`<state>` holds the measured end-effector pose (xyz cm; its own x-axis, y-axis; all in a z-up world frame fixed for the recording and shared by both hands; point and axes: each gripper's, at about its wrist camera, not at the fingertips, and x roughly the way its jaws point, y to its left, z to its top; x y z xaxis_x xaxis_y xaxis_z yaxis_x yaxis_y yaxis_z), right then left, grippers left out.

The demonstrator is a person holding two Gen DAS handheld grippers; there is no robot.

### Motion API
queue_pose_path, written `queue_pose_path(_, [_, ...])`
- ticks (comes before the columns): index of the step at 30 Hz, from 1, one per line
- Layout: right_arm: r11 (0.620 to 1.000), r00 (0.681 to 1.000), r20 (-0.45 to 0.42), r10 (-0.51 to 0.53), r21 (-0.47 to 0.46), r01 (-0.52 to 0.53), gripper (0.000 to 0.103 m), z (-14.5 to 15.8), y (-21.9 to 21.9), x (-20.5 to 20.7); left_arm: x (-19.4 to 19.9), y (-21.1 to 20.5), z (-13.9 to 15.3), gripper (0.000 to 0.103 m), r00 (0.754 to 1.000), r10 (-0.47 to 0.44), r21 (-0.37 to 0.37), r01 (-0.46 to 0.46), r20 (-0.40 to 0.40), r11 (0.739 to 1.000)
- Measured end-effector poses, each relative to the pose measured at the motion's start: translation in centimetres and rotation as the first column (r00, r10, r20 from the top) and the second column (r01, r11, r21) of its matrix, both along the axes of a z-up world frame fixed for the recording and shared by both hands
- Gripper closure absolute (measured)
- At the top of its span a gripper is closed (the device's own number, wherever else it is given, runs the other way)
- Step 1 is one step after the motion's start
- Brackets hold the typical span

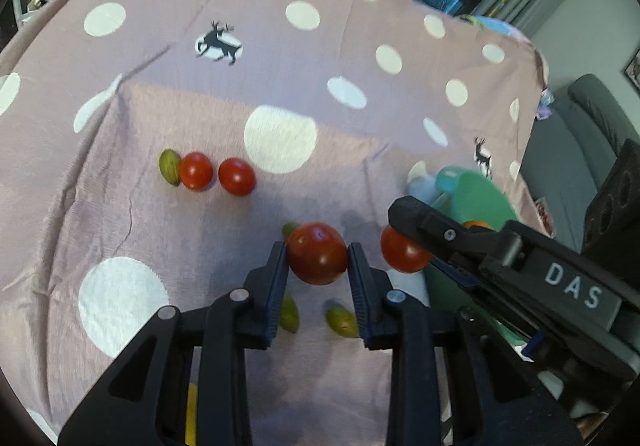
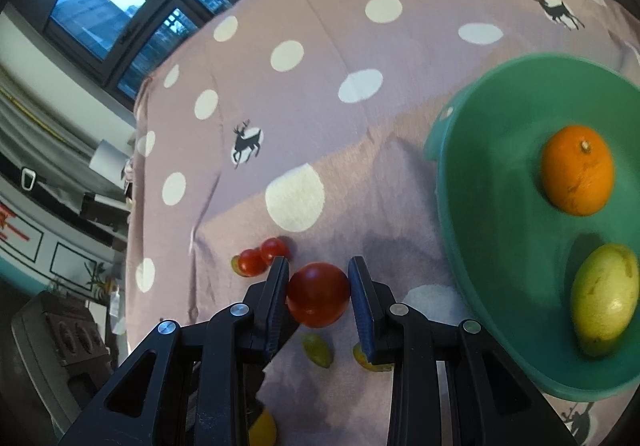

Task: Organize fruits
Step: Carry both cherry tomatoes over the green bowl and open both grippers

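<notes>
Red cherry tomatoes fill both grippers. The left gripper [image 1: 318, 258] is clamped on a tomato [image 1: 317, 253], its two fingers pressed against the fruit's sides above the tablecloth [image 1: 280, 86], a mauve fabric with white dots and deer prints. The right gripper [image 2: 318, 288] likewise pinches a second tomato [image 2: 318, 294]; from the left wrist camera this same tomato [image 1: 404, 252] shows just beside the first, under the right gripper's dark finger. Two more red tomatoes [image 1: 216, 174] lie touching or nearly so farther off on the cloth, with a green olive-like fruit [image 1: 170, 167] against one of them. Small green fruits [image 1: 342, 322] lie on the cloth below the held tomato. To the right stands a green bowl [image 2: 480, 206] holding an orange [image 2: 578, 170] and a yellow-green mango [image 2: 604, 304].
</notes>
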<state>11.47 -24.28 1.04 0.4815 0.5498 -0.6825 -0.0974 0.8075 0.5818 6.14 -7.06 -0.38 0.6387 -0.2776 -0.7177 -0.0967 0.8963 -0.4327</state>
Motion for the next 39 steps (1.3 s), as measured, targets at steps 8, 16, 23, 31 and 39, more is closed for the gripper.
queue_pose_path(8, [0.997, 0.997, 0.065, -0.041, 0.062, 0.037, 0.070, 1.9, -1.9, -0.6, -1.5, -1.0, 2.9, 0.073, 0.995, 0.016, -0.014, -0.015, 0.101, 1.000])
queue_pose_path(16, [0.989, 0.982, 0.122, -0.144, 0.045, 0.140, 0.070, 3.2, -3.9, -1.6, -2.1, -2.6, 6.3, 0.073, 0.973, -0.061, 0.004, 0.061, 0.223, 0.998])
queue_pose_path(23, [0.976, 0.968, 0.127, -0.214, 0.069, 0.207, 0.070, 3.3, -6.4, -2.4, -2.2, -3.3, 7.4, 0.073, 0.962, -0.082, -0.017, 0.090, 0.261, 0.996])
queue_pose_path(31, [0.953, 0.945, 0.131, -0.299, 0.085, 0.290, 0.070, 3.4, -9.6, -3.2, -1.2, -5.2, 7.8, 0.073, 0.951, -0.135, -0.033, 0.150, 0.280, 0.988])
queue_pose_path(39, [0.928, 0.921, 0.120, -0.372, 0.085, 0.363, 0.070, 3.2, -12.3, -3.9, 0.2, -8.3, 7.2, 0.073, 0.936, -0.227, -0.037, 0.246, 0.268, 0.969])
